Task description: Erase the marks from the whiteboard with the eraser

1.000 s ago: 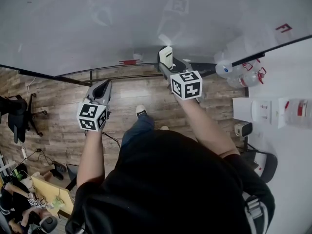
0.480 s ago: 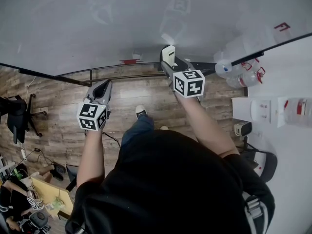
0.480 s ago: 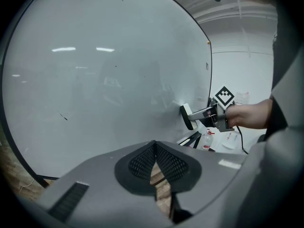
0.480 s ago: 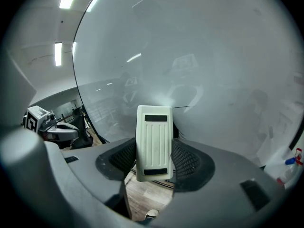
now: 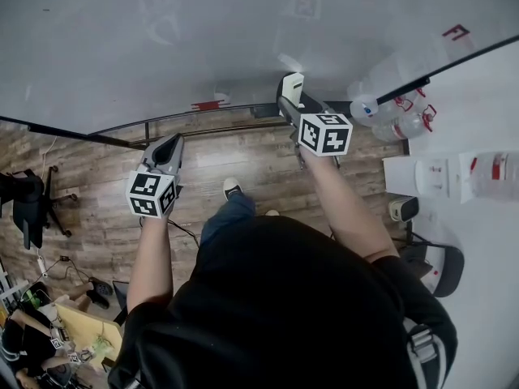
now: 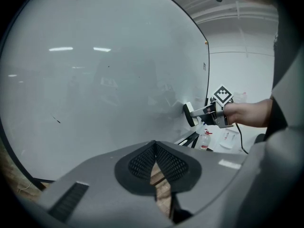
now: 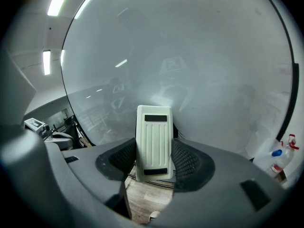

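**Holding the eraser at the whiteboard's lower edge**

The right gripper (image 7: 154, 158) is clamped on the long sides of a cream, ribbed plastic block eraser (image 7: 153, 139). The eraser's wiping face meets, or very nearly meets, the large glossy pale-grey whiteboard (image 5: 162, 47) close to its lower edge. The left gripper (image 6: 156, 161) hangs below that edge, jaws together on nothing.

The eraser looks light and stiff-backed, probably with a soft face. The side grip suits it, though the smooth shell could pivot under a hard push.

A small red mark (image 5: 209, 104) sits along the board's lower edge, and an F-like red one (image 5: 456, 32) near its right edge. No brand or label is legible.
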Tool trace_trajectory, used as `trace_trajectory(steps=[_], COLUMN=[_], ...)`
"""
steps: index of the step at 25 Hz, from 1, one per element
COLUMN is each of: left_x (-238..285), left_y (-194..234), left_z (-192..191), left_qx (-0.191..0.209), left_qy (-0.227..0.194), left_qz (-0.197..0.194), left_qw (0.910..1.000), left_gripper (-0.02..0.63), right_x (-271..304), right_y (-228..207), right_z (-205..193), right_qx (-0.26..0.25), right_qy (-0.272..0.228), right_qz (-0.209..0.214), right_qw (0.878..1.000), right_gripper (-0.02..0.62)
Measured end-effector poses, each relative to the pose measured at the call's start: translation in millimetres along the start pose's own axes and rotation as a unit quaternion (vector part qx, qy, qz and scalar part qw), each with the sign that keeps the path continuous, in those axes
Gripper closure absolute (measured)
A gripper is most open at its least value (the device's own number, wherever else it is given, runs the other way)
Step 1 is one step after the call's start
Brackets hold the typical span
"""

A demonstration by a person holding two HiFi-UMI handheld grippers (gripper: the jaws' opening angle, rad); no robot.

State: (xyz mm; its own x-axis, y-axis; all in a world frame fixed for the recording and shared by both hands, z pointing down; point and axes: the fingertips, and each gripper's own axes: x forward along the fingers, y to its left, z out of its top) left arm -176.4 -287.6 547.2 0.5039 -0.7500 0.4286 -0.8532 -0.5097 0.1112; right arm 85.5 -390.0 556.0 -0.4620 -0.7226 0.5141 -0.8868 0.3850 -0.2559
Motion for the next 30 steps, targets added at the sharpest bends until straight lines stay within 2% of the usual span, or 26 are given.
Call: trace_trajectory(steps=[9, 15, 22, 30], left_x=[13, 17, 14, -3], left_y=[-14, -19, -20, -10], left_z=[7, 7, 6, -4], left_qx=[0.012, 0.014, 0.012, 0.001], left_qy=[0.004, 0.007, 0.008, 0.011], left_qz=[-0.015, -0.016, -0.011, 0.009], left_qw=[0.9998, 0.9997, 0.9998, 0.9999], left_gripper=[0.592, 0.592, 0.592, 0.592], right_x=[-18, -22, -7, 20], right_y=[-54, -61, -31, 29], right_z=[-9, -8, -4, -8], right_qx=[0.032, 0.024, 0.005, 0.014], right_qy=[-0.005, -0.021, -0.021, 0.001], right_qz=[-0.046, -0.062, -0.033, 0.035], right_qw=[0.998, 0.998, 0.999, 0.999], right_gripper=[0.368, 0.368, 0.368, 0.368])
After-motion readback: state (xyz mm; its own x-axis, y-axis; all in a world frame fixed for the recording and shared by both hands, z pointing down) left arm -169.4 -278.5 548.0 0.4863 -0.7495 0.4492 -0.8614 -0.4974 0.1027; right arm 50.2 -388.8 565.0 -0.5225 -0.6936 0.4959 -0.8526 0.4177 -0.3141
